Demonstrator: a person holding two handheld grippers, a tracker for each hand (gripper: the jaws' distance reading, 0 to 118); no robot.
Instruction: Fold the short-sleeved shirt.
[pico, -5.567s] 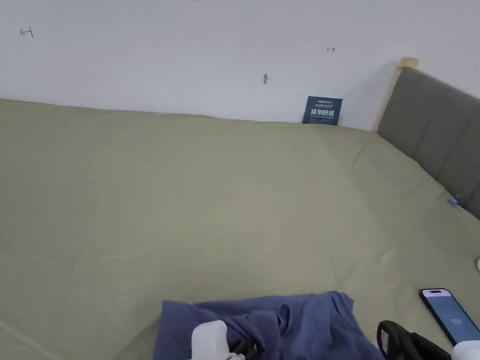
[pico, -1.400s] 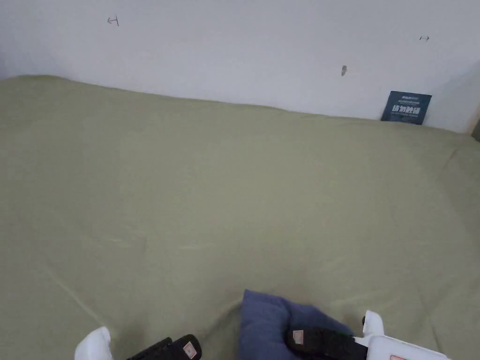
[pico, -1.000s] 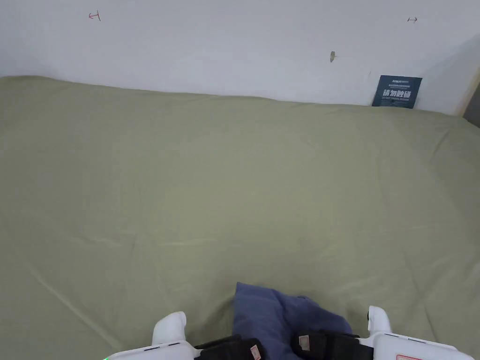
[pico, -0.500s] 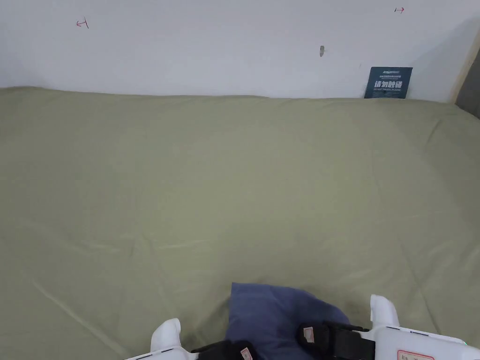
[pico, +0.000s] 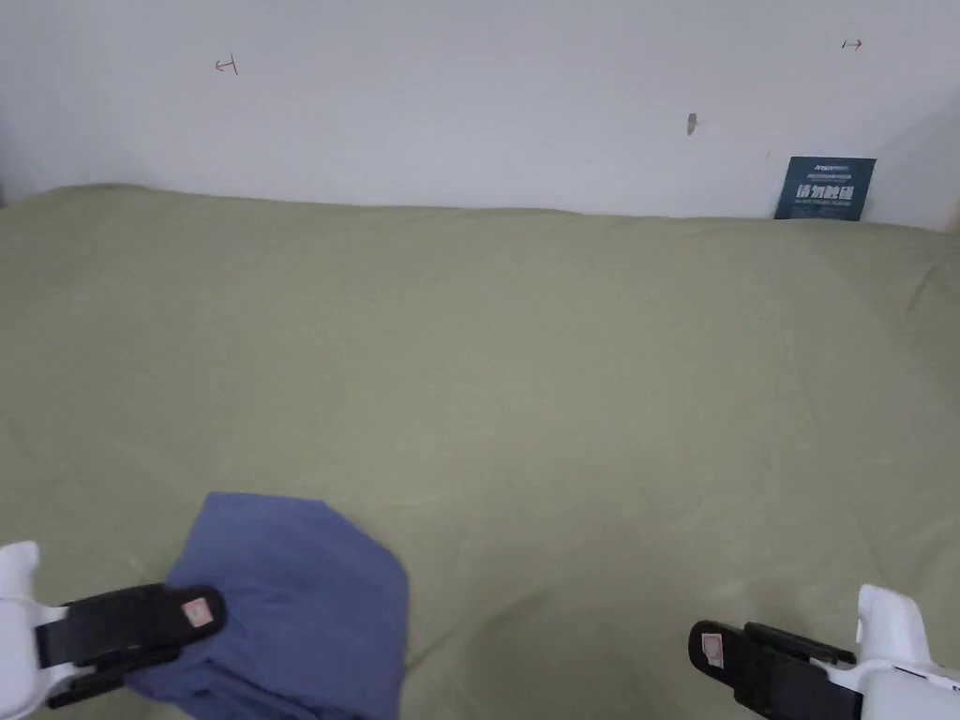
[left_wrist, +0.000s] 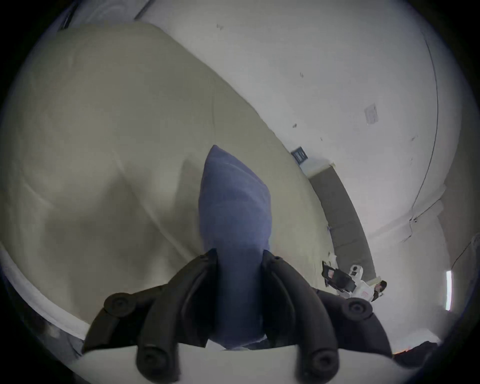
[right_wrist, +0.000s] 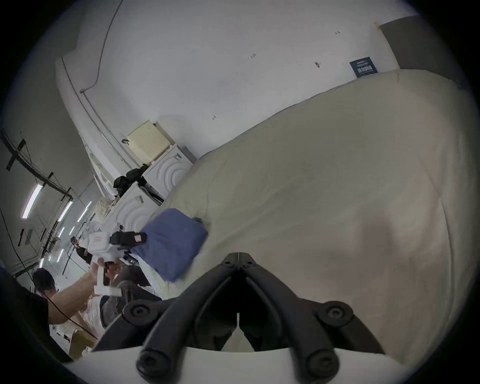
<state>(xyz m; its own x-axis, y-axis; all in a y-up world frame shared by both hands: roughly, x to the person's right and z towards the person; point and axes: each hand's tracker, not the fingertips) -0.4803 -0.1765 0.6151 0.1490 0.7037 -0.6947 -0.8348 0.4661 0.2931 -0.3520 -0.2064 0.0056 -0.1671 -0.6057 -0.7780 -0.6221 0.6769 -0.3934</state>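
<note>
The left tongs have their jaws closed on the blue shirt, which passes up between them as a thick, many-layered wad. In the head view the left tongs come in from the lower left corner with the shirt spreading out from their tips over the green sheet. The right tongs are pressed tight together with nothing between them; they hover over bare sheet, well apart from the shirt. In the head view the right tongs sit at the lower right corner.

Judging by the shirt's shape, the folding looks done or very nearly so: it is a small, compact packet with no sleeve, collar or hem hanging loose. What seems left is to set it down flat, let go, and perhaps press it smooth.

From the right tongs' camera the shirt is a plump, cushion-like bundle with rounded edges, lifted partly off the bed near its edge, and the left tongs grip it from the side. The cloth looks soft, plain and matte, with only faint creases.
</note>
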